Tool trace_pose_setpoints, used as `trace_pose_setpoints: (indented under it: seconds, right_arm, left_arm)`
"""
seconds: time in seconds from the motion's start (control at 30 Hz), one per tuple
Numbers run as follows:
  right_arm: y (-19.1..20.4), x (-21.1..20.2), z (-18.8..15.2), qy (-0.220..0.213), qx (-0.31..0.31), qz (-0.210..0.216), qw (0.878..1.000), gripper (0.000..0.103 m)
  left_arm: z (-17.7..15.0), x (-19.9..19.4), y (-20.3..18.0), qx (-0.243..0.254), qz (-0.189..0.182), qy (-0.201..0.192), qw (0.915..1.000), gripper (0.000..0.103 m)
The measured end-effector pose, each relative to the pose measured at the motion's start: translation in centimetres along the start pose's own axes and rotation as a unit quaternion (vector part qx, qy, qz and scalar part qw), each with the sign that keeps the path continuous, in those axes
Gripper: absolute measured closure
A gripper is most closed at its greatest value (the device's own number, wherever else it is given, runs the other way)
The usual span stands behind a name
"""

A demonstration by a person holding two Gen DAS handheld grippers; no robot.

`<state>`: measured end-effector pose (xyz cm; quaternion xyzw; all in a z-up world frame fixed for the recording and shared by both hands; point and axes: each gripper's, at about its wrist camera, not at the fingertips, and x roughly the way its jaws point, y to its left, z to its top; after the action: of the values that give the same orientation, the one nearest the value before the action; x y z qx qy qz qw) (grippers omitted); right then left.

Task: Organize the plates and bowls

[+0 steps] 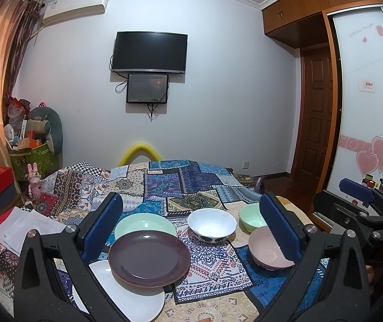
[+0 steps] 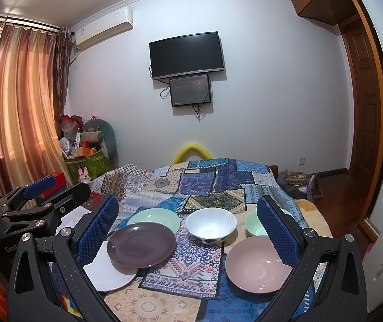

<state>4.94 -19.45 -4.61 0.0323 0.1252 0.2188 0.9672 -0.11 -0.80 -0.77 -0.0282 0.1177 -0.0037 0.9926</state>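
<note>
On the patchwork cloth lie three plates at the left: a brown plate resting on a white plate, with a pale green plate behind. To the right stand a white bowl, a green bowl and a pink bowl. My left gripper hangs open above the dishes, holding nothing. My right gripper is open too, likewise above them with nothing between its fingers.
The patchwork cloth covers a table that runs toward the far wall with a TV. Folded white papers lie at the left. A cluttered green bin and curtains stand left; a wardrobe and door are right.
</note>
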Motion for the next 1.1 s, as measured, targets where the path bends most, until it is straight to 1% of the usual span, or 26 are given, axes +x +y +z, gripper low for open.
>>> trace_pose_setpoints:
  seconds: [0.3, 0.47, 0.6, 0.67, 0.73, 0.83, 0.9, 1.1]
  right_arm:
    - [0.0, 0.4, -0.1, 0.006, 0.004, 0.001, 1.000, 0.000]
    - [0.0, 1.9, -0.8, 0.023, 0.008, 0.004, 1.000, 0.000]
    - [0.2, 3.6, -1.7, 0.048, 0.012, 0.013, 0.999, 0.000]
    - [0.3, 4.6, -2.2, 0.063, 0.016, 0.017, 0.998, 0.000]
    - [0.5, 5.5, -2.7, 0.077, 0.021, 0.019, 0.997, 0.000]
    - [0.6, 7.1, -3.6, 0.103, 0.028, 0.024, 0.994, 0.000]
    - [0.8, 7.9, -4.1, 0.118, 0.032, 0.028, 0.992, 0.000]
    - [1.9, 11.5, -5.9, 0.168, 0.032, 0.031, 0.985, 0.000]
  left_arm:
    - [-0.2, 0.1, 0.2, 0.003, 0.003, 0.004, 1.0000, 0.000]
    - [-0.8, 0.8, 1.2, 0.001, 0.003, 0.015, 0.9999, 0.000]
    - [-1.7, 1.6, 2.5, 0.004, 0.019, 0.025, 0.9995, 0.000]
    - [-2.4, 2.2, 3.4, 0.005, 0.023, 0.035, 0.9991, 0.000]
    - [-2.9, 2.9, 4.4, 0.000, 0.020, 0.050, 0.9985, 0.000]
    - [-4.1, 4.6, 6.7, -0.024, 0.020, 0.081, 0.9962, 0.000]
    - [-4.7, 5.4, 7.7, -0.034, 0.020, 0.092, 0.9950, 0.000]
    - [-6.8, 8.7, 12.2, -0.059, 0.044, 0.137, 0.9878, 0.000]
